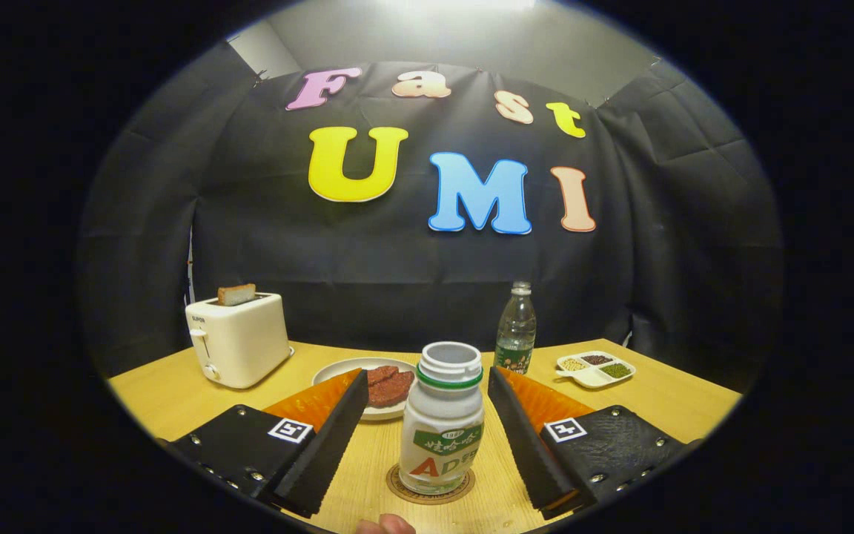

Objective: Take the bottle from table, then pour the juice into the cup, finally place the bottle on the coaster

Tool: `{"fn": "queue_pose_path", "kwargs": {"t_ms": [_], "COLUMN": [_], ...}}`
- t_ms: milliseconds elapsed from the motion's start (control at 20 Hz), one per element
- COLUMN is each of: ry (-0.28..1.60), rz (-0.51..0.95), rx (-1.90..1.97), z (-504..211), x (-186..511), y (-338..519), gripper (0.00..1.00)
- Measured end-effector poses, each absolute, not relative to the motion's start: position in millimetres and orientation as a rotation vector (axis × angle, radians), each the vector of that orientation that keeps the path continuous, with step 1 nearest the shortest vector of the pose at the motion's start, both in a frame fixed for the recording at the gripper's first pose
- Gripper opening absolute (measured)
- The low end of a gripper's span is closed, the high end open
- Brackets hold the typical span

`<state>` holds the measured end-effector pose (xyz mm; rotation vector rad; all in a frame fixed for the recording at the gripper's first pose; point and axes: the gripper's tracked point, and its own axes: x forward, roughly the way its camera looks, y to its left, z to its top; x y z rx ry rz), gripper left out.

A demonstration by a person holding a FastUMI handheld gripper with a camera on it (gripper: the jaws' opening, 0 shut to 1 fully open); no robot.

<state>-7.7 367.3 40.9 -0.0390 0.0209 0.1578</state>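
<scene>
Fingertip (386,525) nearest, jaws spread wide, clear of bottle (442,430) standing on coaster (431,492) between them; could tip it by clipping a side while withdrawing.

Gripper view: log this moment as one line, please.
gripper: open, fingers either side of bottle, not touching | bottle: upright on coaster | stage: looks like release
</scene>
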Motion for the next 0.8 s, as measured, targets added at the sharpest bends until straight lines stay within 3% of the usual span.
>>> {"fn": "queue_pose_path", "kwargs": {"t_ms": [400,800], "ry": [-0.032,-0.044], "rz": [0.189,0.239], "rx": [0.054,-0.002], "z": [138,132], "x": [-77,-133], "y": [373,365], "gripper": [0.98,0.98]}}
